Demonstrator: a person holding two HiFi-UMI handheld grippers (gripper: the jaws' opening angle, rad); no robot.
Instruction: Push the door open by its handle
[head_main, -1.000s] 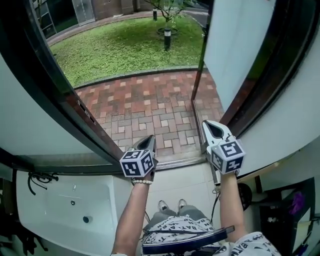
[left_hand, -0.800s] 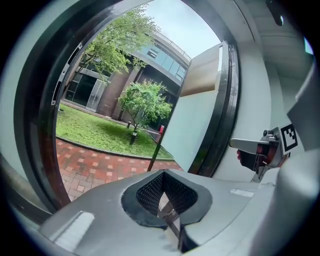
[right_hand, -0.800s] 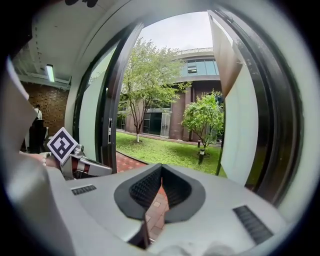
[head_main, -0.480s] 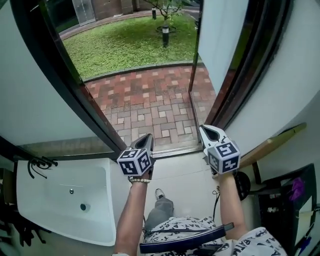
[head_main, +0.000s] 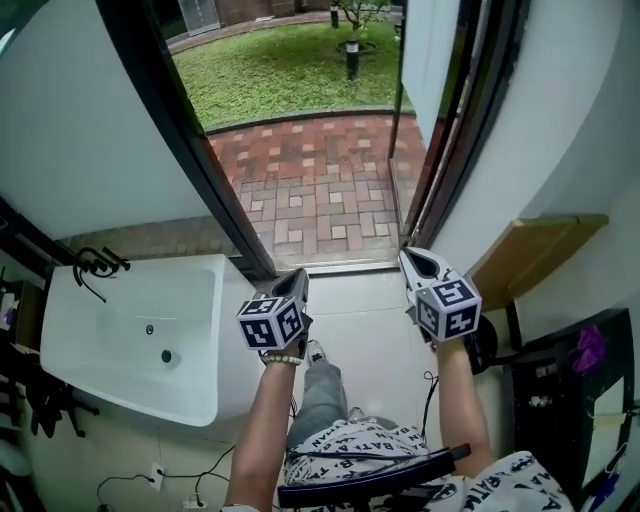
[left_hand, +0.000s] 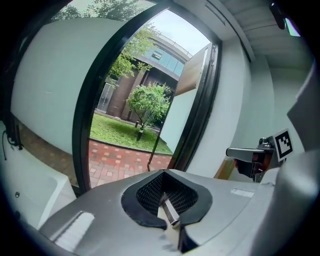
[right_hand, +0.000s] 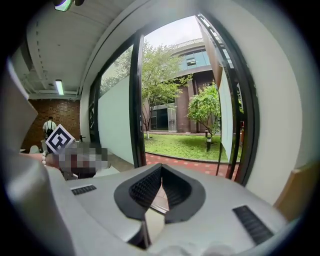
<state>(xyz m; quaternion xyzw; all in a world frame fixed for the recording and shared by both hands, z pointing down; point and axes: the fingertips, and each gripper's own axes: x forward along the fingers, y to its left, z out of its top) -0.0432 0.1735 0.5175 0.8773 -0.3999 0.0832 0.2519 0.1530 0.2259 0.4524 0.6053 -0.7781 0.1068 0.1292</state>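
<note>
- The door (head_main: 430, 40) stands swung outward, so the pushing seems finished.
- Left gripper (head_main: 297, 280) and right gripper (head_main: 412, 258) hover before the threshold (head_main: 340, 268), jaws together, empty.

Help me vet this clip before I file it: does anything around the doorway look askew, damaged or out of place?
Nothing stands out. The door stands open onto tidy brick paving, its frame looks intact, and the left gripper and right gripper are both shut, empty, side by side short of the threshold.
</note>
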